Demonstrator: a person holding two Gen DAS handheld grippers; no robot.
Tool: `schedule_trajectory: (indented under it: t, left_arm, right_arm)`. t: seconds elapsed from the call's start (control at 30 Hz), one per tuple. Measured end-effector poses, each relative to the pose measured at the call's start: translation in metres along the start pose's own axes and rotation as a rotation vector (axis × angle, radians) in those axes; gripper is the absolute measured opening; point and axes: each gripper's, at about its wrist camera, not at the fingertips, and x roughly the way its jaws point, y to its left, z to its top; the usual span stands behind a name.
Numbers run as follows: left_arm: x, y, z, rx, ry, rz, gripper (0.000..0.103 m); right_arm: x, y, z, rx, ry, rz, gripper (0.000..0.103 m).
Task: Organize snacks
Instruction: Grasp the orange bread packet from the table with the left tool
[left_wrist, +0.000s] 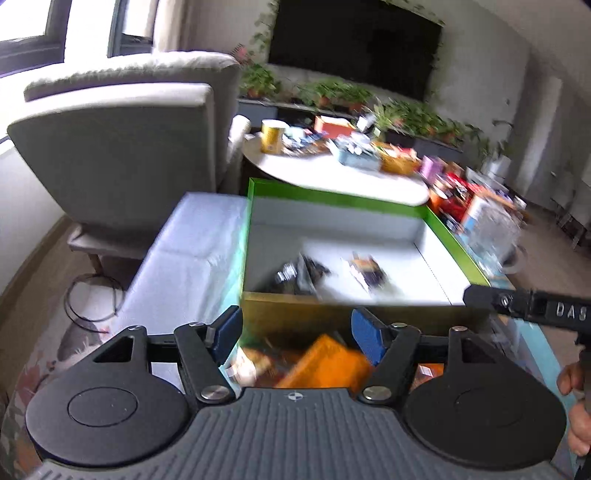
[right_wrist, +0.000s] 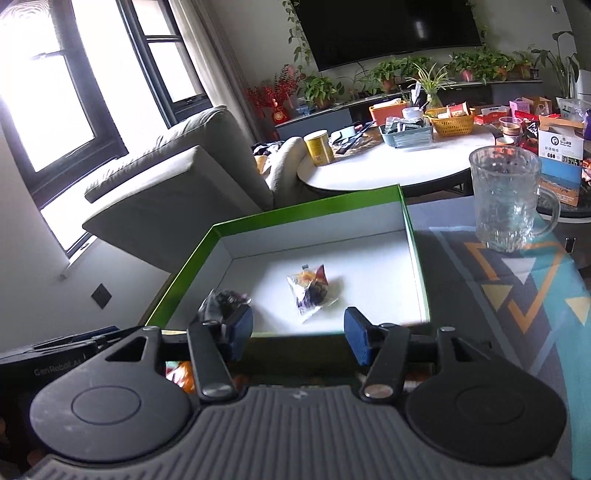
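Living-room setting: grey armchair (right_wrist: 177, 184) at left, round white table (right_wrist: 399, 166) crowded with tins and baskets behind, dark screen on the far wall. Nearest the cameras, a patterned cloth (right_wrist: 517, 295) covers the work surface and carries a shallow green-rimmed box (right_wrist: 295, 214) with a white interior. Two wrapped snacks lie on the box floor: a dark packet (right_wrist: 221, 301) toward the near left corner and a clear, colourful packet (right_wrist: 310, 291) near the middle. In the right wrist view, the right gripper (right_wrist: 298, 330) hovers at the box's near edge with blue pads spread apart and nothing between them; the dark packet sits just beyond the left pad, partly hidden by it, and the colourful packet lies ahead of the gap, apart from both pads. A clear glass mug (right_wrist: 506, 199) stands on the cloth to the right of the box. The left wrist view is motion-blurred. The left gripper (left_wrist: 297, 334) is likewise released, pads wide, gripping nothing; below its gap, outside the box's near wall, lie an orange packet (left_wrist: 325, 362) and other loose snacks, too blurred to identify. Both boxed packets appear beyond that wall, well ahead of the pads. At far right a hand (left_wrist: 576, 406) holds the other tool.
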Motion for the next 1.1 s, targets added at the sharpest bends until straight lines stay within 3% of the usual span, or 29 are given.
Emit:
schedule_trajectory:
  t: [0.1,0.2,0.67,0.73,0.8,0.9,1.1]
  left_arm:
    - [0.008,-0.006,-0.013,0.079,0.069,-0.036,0.064]
    - [0.018,-0.011,-0.024,0.134,0.108,-0.015,0.064]
    - [0.029,-0.011,-0.033,0.180,0.074,-0.024,0.075]
    - [0.027,-0.014,-0.033,0.193,0.065,-0.025,0.068]
    - [0.022,-0.016,-0.032,0.200,0.048,-0.052,0.046]
    - [0.014,-0.015,-0.032,0.157,0.060,-0.084,0.044]
    - [-0.013,-0.009,-0.031,0.116,-0.006,-0.096,0.041]
  right_arm:
    - [-0.006,0.004,-0.009,-0.009,0.017,0.009,0.050]
    - [-0.011,0.005,-0.016,-0.019,0.030,0.005,0.050]
    - [0.005,0.020,-0.057,-0.013,0.183,0.049,0.050]
    - [0.006,0.022,-0.058,-0.017,0.191,0.046,0.050]
    - [0.006,0.022,-0.058,-0.023,0.190,0.036,0.050]
    - [0.000,0.020,-0.059,-0.009,0.189,0.026,0.050]
    - [0.003,0.018,-0.064,0.009,0.203,0.014,0.050]
